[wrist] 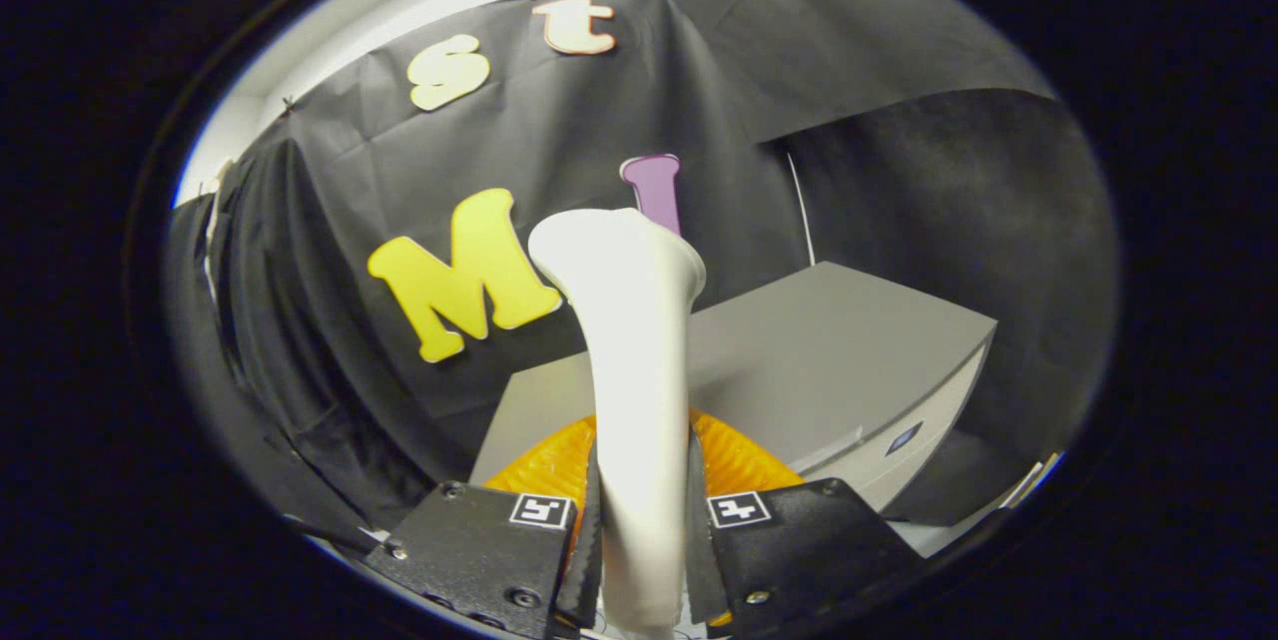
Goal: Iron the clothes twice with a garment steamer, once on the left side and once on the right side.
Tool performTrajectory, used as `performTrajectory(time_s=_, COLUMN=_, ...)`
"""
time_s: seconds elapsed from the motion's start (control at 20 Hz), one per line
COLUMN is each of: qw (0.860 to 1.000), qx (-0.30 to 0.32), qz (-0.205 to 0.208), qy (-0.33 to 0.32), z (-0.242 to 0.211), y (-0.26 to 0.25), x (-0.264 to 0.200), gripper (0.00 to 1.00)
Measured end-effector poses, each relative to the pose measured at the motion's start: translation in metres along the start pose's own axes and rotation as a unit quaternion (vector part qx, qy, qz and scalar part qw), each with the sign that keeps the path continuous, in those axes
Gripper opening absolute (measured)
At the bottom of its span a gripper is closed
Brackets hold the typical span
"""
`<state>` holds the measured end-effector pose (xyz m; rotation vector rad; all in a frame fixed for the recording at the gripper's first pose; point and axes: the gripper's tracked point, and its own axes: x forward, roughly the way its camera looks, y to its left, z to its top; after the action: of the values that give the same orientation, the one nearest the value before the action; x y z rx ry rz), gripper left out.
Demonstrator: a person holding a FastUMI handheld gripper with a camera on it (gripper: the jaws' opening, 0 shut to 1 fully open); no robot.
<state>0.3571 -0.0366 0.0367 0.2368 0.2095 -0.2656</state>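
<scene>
- Step in hand: I have the steamer point(634, 370) picked up; I judge no pass made yet, since I cannot make out the clothes from here.
- Hand-held gripper point(639, 520): fingers closed narrow on the steamer's stem, one pressing each side.
- Steamer: held upright between the fingers, raised over the bench's point(819, 340) near edge; smooth, glossy, pale plastic, slim neck flaring to a wide flat head.
- Orange piece point(739, 455): ribbed, rounded, just behind the fingers, low on the stem; what it is I cannot tell.
- Bench: matte grey, flat top, rounded corner.
- Next move, my judgement: swing the head toward the clothes and start on the left side.
</scene>
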Motion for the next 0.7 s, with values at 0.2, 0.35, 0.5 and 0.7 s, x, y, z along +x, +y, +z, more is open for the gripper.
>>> performTrajectory(time_s=0.2, qw=1.000, qx=-0.008, qz=0.013, qy=-0.022, z=-0.021, y=0.037, x=-0.059, gripper=0.37)
performTrajectory(time_s=0.35, qw=0.999, qx=-0.008, qz=0.011, qy=-0.035, z=-0.039, y=0.060, x=-0.107, gripper=0.37)
performTrajectory(time_s=0.5, qw=0.998, qx=-0.017, qz=0.016, qy=-0.050, z=-0.056, y=0.085, x=-0.152, gripper=0.37)
performTrajectory(time_s=0.7, qw=0.996, qx=-0.044, qz=0.039, qy=-0.062, z=-0.071, y=0.133, x=-0.192, gripper=0.36)
